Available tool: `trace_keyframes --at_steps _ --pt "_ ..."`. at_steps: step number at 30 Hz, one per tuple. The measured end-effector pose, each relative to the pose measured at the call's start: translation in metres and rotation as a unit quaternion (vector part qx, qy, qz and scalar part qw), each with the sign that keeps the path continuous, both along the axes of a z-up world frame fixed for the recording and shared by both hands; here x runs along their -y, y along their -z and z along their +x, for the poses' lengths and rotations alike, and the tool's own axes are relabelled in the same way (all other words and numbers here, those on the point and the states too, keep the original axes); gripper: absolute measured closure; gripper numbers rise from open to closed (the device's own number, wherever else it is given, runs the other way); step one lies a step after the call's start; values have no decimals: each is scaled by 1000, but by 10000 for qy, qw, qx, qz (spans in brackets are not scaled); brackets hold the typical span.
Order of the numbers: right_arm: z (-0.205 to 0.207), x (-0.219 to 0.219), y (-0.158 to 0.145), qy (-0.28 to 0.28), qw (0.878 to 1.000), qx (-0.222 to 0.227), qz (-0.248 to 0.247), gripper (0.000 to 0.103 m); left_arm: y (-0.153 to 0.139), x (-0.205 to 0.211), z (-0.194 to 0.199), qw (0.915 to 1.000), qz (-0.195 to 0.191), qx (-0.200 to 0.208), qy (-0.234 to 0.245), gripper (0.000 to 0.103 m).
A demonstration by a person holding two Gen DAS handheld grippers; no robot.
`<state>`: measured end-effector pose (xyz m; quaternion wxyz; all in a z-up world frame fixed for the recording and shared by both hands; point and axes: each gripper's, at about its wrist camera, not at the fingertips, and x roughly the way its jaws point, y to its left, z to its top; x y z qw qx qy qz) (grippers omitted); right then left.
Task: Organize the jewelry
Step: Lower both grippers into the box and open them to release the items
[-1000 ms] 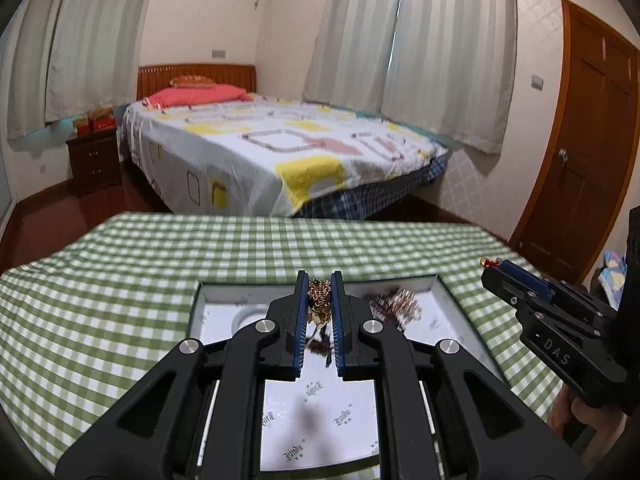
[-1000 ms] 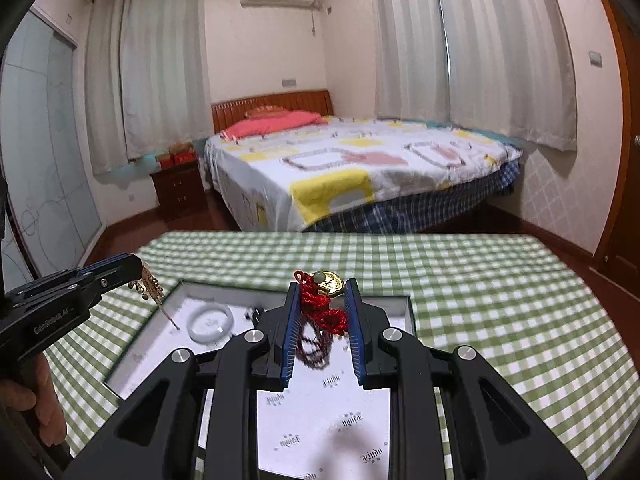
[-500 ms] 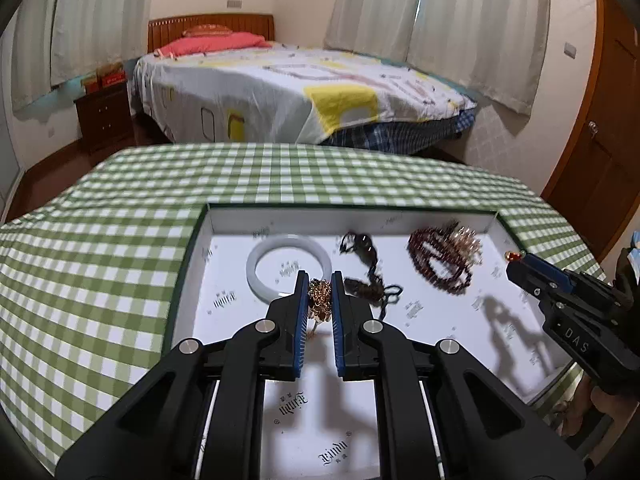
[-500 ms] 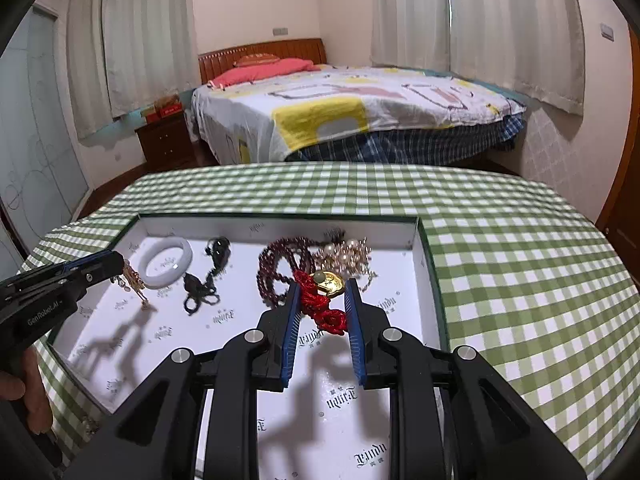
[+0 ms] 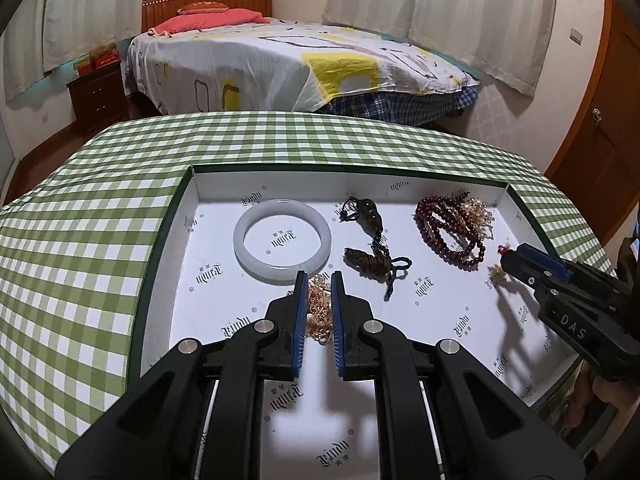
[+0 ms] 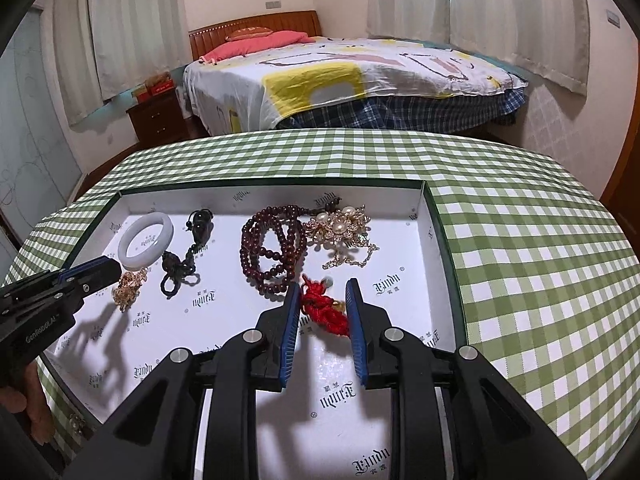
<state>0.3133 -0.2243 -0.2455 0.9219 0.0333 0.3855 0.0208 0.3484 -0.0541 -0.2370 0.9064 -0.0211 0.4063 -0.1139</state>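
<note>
A white-lined tray [image 5: 182,216] [image 6: 436,216] sits on the green checked table. My left gripper [image 5: 319,280] is low over its floor, jaws slightly parted around a gold chain [image 5: 318,310] that lies on the lining; the chain also shows in the right wrist view [image 6: 127,286]. My right gripper [image 6: 323,288] has its jaws apart, with a red cord charm [image 6: 322,310] lying between them on the tray floor. In the tray lie a white jade bangle [image 5: 282,246], a dark cord pendant [image 5: 370,258], a red bead bracelet [image 6: 272,250] and a pearl brooch [image 6: 342,226].
The tray's walls rise around the jewelry. The checked tablecloth [image 6: 520,240] stretches right and behind. A bed [image 5: 300,64] and a nightstand [image 5: 96,92] stand beyond the table, a wooden door [image 5: 600,140] at the right.
Both grippers have come down into the tray. Both jaws have opened wider, and the gold chain and the red cord charm now rest on the lining.
</note>
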Motion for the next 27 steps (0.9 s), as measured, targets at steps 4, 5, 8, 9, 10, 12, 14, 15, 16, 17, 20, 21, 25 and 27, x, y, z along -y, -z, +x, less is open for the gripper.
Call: trace_keyframes --at_steps 4,5,8,9,10,12,14,15,16,17,20,21,25,27 --pt "3 1 0 2 10000 -27 17 78 3 -1 0 10000 -27 -66 -9 89" --pt "3 0 1 2 10000 -42 21 72 4 -2 0 10000 -32 -83 -21 87" --pt "2 0 -1 13 10000 0 1 61 4 -2 0 9999 -40 -64 -83 72" --pt "2 0 -1 8 10000 22 -9 61 4 -2 0 9999 -48 -56 -85 72" --pt "1 -1 -1 5 10000 32 -24 61 3 -3 -1 9999 -40 -48 -80 72" --pt "0 -1 -1 0 10000 57 -41 61 3 -3 -2 10000 -38 -45 -70 71" --pt "-2 -1 -3 9 9999 108 -53 61 1 -5 -4 9999 -61 -18 -79 66" --pt "-4 -1 -4 10 9999 122 -55 61 0 -6 -6 9999 -64 9 -93 62" --pt "-5 -1 -4 13 9999 135 -53 61 -3 -8 -8 9999 -76 50 -103 61" --pt "-6 -1 -6 21 9998 167 -48 61 -5 -9 -10 9999 -95 83 -105 61" --pt "-13 0 -12 39 9996 265 -28 61 -12 -11 -15 9997 -128 161 -116 56" --pt "-15 0 -15 45 9995 297 -19 61 -16 -12 -19 9996 -142 208 -123 55" --pt "-29 -3 -28 32 9989 463 10 61 -29 -14 -34 9991 -170 363 -139 54" --pt "-36 -5 -33 13 9987 511 22 61 -36 -16 -43 9988 -189 421 -134 54"
